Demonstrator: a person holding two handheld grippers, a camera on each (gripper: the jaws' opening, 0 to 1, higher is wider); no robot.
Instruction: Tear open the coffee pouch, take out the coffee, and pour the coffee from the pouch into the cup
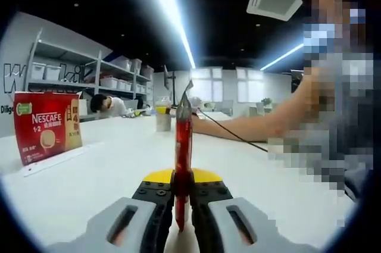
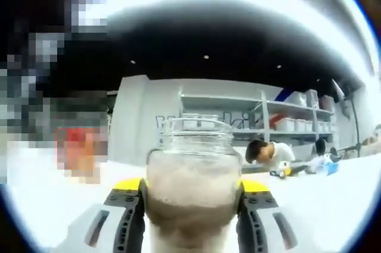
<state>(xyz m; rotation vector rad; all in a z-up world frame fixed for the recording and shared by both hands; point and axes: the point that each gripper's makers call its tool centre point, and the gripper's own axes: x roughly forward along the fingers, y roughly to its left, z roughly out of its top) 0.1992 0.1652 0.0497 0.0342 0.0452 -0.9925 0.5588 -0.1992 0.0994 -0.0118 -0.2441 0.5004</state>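
Note:
A slim red coffee stick pouch (image 1: 183,146) stands upright, edge-on, clamped between the jaws of my left gripper (image 1: 183,208). Its top end looks torn or crumpled at a point. In the right gripper view, a clear glass jar (image 2: 193,175) with a threaded open mouth sits between the jaws of my right gripper (image 2: 191,217), which is shut on its sides. The jar's lower part looks cloudy and brownish. A red Nescafe box (image 1: 47,134) stands on the white table (image 1: 107,169) at the left.
A person's bare arm (image 1: 250,125) reaches across the table at the right, with a black cable (image 1: 229,133) beside it. A small cup (image 1: 163,116) stands far back on the table. Shelves with bins (image 1: 89,77) line the far wall, and people sit there.

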